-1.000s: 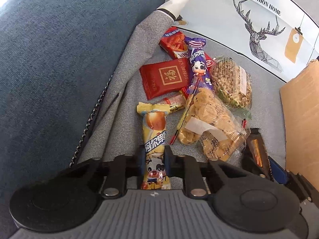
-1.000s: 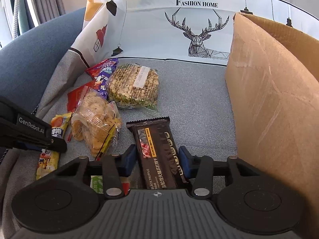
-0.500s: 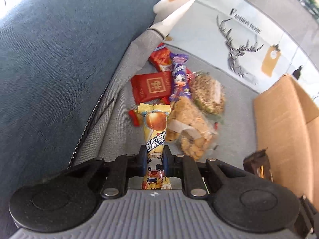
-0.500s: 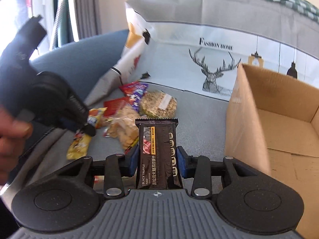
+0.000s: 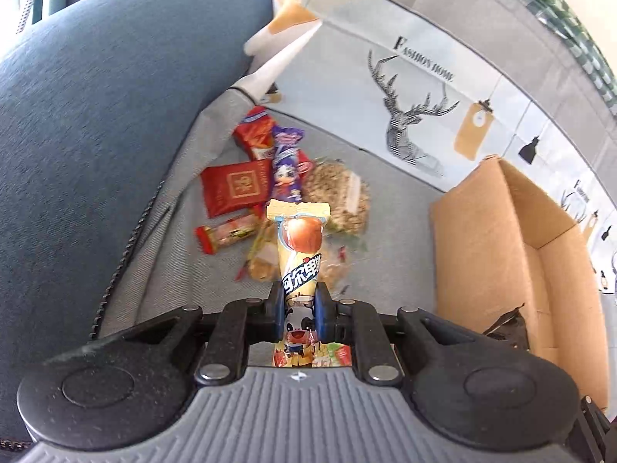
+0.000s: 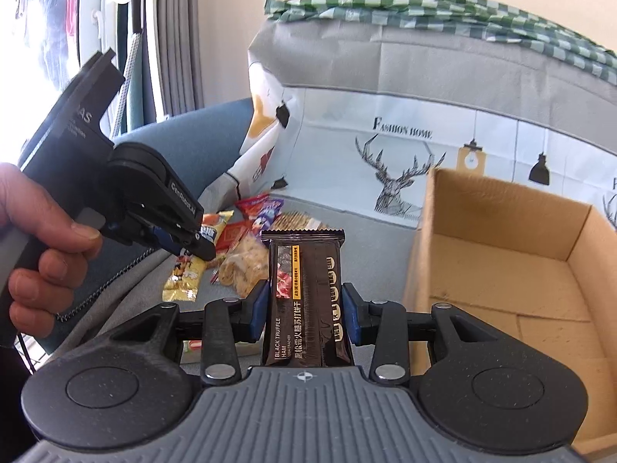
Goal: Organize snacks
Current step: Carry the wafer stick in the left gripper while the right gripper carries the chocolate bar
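Cardboard box (image 6: 501,270) open and empty alongside; both packets now lifted off the grey cushion (image 5: 162,270): left gripper (image 5: 299,308) clamped on yellow cartoon-cow candy packet (image 5: 299,247), right gripper (image 6: 304,308) on black truffle-ham cracker packet (image 6: 302,297), so boxing judged next.

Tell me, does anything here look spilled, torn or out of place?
Nothing looks damaged. The loose snack packets lie in an untidy overlapping heap on the grey sofa cover, while the brown cardboard box beside them looks empty.
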The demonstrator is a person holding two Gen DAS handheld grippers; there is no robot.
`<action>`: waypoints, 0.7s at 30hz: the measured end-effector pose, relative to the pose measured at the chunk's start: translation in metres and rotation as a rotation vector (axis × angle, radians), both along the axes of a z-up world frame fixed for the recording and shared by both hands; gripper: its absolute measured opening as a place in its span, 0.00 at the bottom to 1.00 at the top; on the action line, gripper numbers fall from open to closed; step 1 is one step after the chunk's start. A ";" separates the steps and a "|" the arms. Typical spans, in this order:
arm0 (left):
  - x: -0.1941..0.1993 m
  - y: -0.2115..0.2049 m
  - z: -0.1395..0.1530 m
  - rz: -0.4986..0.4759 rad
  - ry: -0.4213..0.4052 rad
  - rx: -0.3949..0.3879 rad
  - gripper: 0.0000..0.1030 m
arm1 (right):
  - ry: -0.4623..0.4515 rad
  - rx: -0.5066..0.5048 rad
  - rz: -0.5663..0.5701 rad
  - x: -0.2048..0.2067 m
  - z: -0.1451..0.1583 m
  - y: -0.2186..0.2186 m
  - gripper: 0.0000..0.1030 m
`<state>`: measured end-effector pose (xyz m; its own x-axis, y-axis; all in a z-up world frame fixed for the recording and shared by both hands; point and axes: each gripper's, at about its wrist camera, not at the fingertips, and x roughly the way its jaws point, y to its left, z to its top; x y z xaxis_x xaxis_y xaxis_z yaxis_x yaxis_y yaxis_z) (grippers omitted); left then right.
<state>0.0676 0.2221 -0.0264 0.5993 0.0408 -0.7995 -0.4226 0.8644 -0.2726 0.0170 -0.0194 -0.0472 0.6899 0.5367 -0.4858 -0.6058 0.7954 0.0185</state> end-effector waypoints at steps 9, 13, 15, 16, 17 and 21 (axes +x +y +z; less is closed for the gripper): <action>0.004 -0.018 0.010 -0.031 -0.056 0.006 0.16 | -0.071 0.046 -0.017 0.027 0.051 -0.036 0.40; 0.009 -0.027 0.015 -0.051 -0.083 0.032 0.16 | -0.112 0.048 -0.053 0.055 0.062 -0.063 0.40; 0.011 -0.032 0.017 -0.062 -0.095 0.032 0.16 | -0.111 0.058 -0.088 0.066 0.057 -0.078 0.40; 0.013 -0.035 0.019 -0.068 -0.101 0.032 0.16 | -0.101 0.065 -0.106 0.071 0.053 -0.086 0.40; 0.014 -0.038 0.020 -0.073 -0.108 0.033 0.16 | -0.079 0.072 -0.122 0.075 0.046 -0.093 0.40; 0.022 -0.055 0.028 -0.100 -0.151 0.031 0.16 | -0.028 0.075 -0.140 0.079 0.036 -0.108 0.40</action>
<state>0.0893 0.1669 0.0013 0.7146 -0.0017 -0.6995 -0.2904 0.9090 -0.2989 0.0960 -0.1272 -0.0109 0.7733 0.4685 -0.4273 -0.4902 0.8691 0.0659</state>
